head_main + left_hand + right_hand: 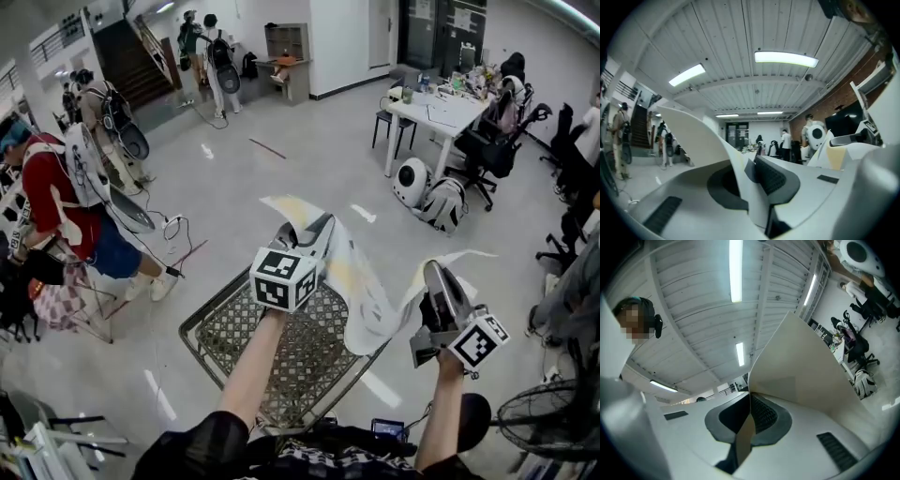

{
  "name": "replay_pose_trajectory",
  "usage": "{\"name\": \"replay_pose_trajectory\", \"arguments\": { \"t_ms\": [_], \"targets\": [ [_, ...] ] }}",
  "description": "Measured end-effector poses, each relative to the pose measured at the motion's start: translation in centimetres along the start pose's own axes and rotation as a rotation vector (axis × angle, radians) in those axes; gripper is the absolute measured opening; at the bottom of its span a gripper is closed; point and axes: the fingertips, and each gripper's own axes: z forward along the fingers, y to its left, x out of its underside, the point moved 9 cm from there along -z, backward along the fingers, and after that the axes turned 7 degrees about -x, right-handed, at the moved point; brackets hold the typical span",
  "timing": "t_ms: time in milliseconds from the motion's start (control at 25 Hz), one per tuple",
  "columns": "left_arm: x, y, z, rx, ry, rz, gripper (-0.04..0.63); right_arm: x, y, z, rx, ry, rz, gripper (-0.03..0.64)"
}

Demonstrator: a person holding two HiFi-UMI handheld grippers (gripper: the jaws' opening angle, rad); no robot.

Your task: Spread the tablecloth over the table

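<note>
The left gripper point(316, 228) and the right gripper point(434, 274) were held out on two outstretched forearms, roughly level, each pinched shut on an edge of the one tablecloth point(364, 298), which was held slack between them over the single wire-mesh table point(200, 317)

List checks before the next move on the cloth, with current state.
1. Left gripper shut on cloth: ok.
2. Right gripper shut on cloth: ok.
3. Cloth stretched flat between the grippers: not ok, it sags and folds.
4. Cloth covers table: not ok, the top is mostly bare.
5. Cloth's low fold clear of table edge: cannot tell.
</note>
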Motion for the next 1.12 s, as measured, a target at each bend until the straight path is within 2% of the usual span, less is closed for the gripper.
{"name": "replay_pose_trajectory", "arguments": {
  "t_ms": [200, 280, 360, 520, 640, 840, 1120],
  "targets": [
    [3.8, 8.6, -4.9, -0.299, 0.086, 0.009, 0.06, 7.2, -3.3, 2.7, 0.005, 0.19, 0.139, 0.02],
    [5.7, 11.1, -7.2, -0.385, 0.136, 0.005, 0.057, 10.0, -4.1, 3.4, 0.015, 0.25, 0.177, 0.018],
    [7.6, 12.6, -9.4, -0.44, 0.192, 0.011, 0.057, 12.1, -4.0, 4.0, 0.017, 0.296, 0.2, 0.018],
    [10.6, 14.1, -13.5, -0.481, 0.285, 0.044, 0.057, 15.0, -2.3, 6.0, -0.022, 0.359, 0.237, 0.017],
    [12.7, 15.0, -17.1, -0.501, 0.321, 0.009, 0.057, 16.9, -1.0, 6.6, -0.029, 0.387, 0.261, 0.017],
    [17.0, 17.6, -27.1, -0.529, 0.368, -0.049, 0.054, 22.2, 5.4, 5.0, 0.025, 0.432, 0.272, 0.018],
    [20.7, 19.4, -35.2, -0.557, 0.44, -0.085, 0.048, 26.5, 10.7, 1.8, 0.119, 0.464, 0.295, 0.018]
  ]
}}
